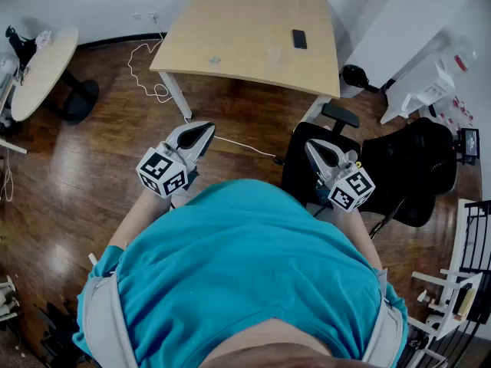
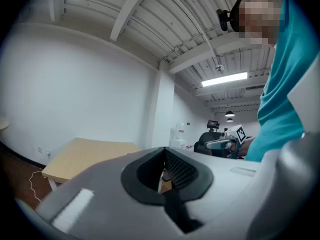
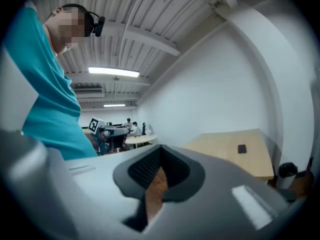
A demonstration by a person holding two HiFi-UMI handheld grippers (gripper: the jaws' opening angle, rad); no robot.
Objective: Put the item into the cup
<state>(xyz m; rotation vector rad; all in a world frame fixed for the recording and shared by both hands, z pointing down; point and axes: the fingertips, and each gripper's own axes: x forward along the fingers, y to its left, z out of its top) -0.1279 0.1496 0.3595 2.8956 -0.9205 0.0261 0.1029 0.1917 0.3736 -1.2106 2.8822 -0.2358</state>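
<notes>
A pale wooden table [image 1: 253, 29] stands ahead of me on the wood floor. On it lie a dark flat object [image 1: 299, 39] and a small grey item [image 1: 215, 60]; I see no cup in any view. I hold both grippers close to my torso, well short of the table. The left gripper [image 1: 205, 129] is shut with nothing in it, and in its own view the left gripper [image 2: 164, 171] shows only a thin slit between the jaws. The right gripper [image 1: 311, 146] looks shut and empty too; its own view of the right gripper [image 3: 157, 176] shows floor through a narrow gap.
A black office chair [image 1: 399, 175] stands just right of me, beside the table's corner. A white cable [image 1: 146, 67] trails on the floor left of the table. A round table [image 1: 42, 67] sits at far left, white shelving [image 1: 426, 90] at far right.
</notes>
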